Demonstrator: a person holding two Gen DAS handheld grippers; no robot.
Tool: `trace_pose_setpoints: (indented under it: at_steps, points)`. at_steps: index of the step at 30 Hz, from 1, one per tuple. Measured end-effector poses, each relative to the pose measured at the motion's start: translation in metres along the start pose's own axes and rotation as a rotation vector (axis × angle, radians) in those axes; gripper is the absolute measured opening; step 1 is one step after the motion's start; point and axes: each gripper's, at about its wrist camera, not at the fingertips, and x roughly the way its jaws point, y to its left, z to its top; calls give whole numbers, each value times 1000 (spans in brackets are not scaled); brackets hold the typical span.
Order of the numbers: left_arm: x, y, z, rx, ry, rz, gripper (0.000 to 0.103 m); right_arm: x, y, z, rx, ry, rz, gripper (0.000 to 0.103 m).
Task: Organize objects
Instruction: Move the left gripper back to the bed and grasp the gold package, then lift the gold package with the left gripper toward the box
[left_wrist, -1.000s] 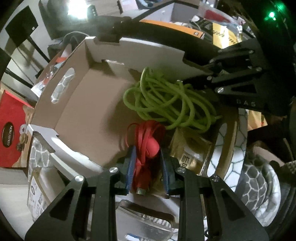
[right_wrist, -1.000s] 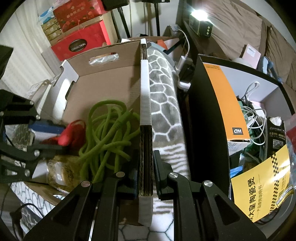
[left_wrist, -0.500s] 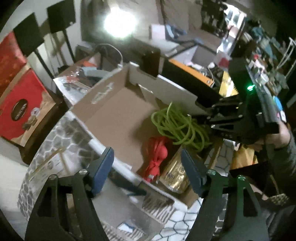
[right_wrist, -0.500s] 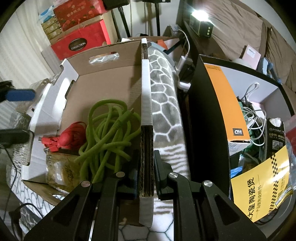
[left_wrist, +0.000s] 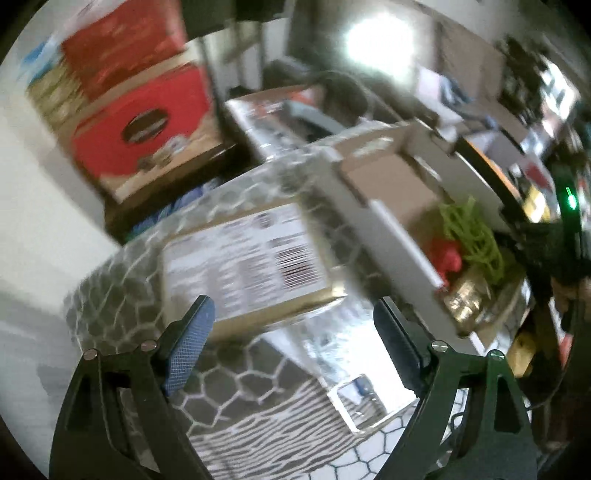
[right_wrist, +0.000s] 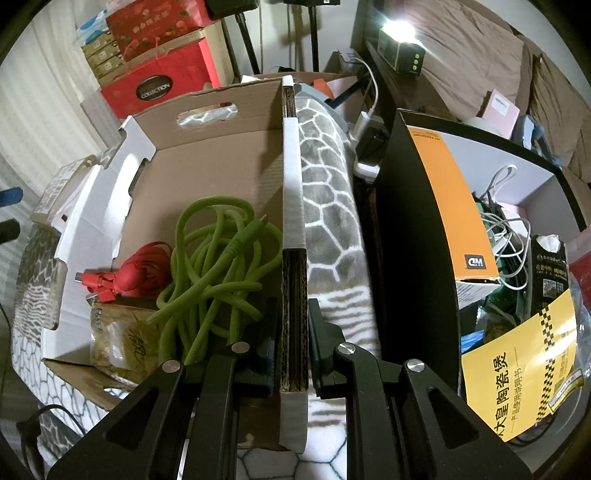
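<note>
- Risk comes first from the right claw (right_wrist: 291, 354): it is clamped on the edge of the right wall of the cardboard box (right_wrist: 207, 173), and if this wall bends or slips between the pads, the box can tilt and its contents can slide.
- Inside the box, the green cable (right_wrist: 218, 266) lies in a loose pile against that wall, at about 11 o'clock from the right claw; the red cable (right_wrist: 129, 275) lies at 9 o'clock from the green one, and a golden packet (right_wrist: 122, 339) is at 7 o'clock from it.
- The red cable has its plugs near the low left wall, so a tilt of the box can, I think, push it out.
- The left claw (left_wrist: 295, 347) is empty and its jaws are opening, already wide; nothing is between them.
- In the blurred left wrist view, a flat labelled package (left_wrist: 243, 266) lies on the patterned blanket (left_wrist: 258, 435) at 12 o'clock from the left claw, and the box is at 2 o'clock.
- A fast approach there can make the left claw strike the package or only push it aside instead of gripping it.
</note>
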Motion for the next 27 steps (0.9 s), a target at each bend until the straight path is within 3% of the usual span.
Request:
trace_pose_setpoints:
  at_steps: [9, 16, 19, 21, 22, 27]
  points:
    - [12, 87, -12, -252, -8, 46, 86, -1, 0, 0, -1, 1, -5, 15]
    - [40, 119, -18, -386, -1, -62, 82, 0, 1, 0, -1, 5, -5, 15]
    - [49, 124, -22, -428, -5, -159, 65, 1, 1, -1, -1, 10, -3, 15]
    - [51, 125, -26, -445, -3, -207, 46, 2, 1, -1, -1, 13, -3, 15]
    - [53, 124, -25, -452, 0, -219, 42, 2, 1, -2, -1, 14, -4, 15]
    - [53, 123, -21, -473, 21, -162, 15, 2, 2, -3, -2, 15, -5, 15]
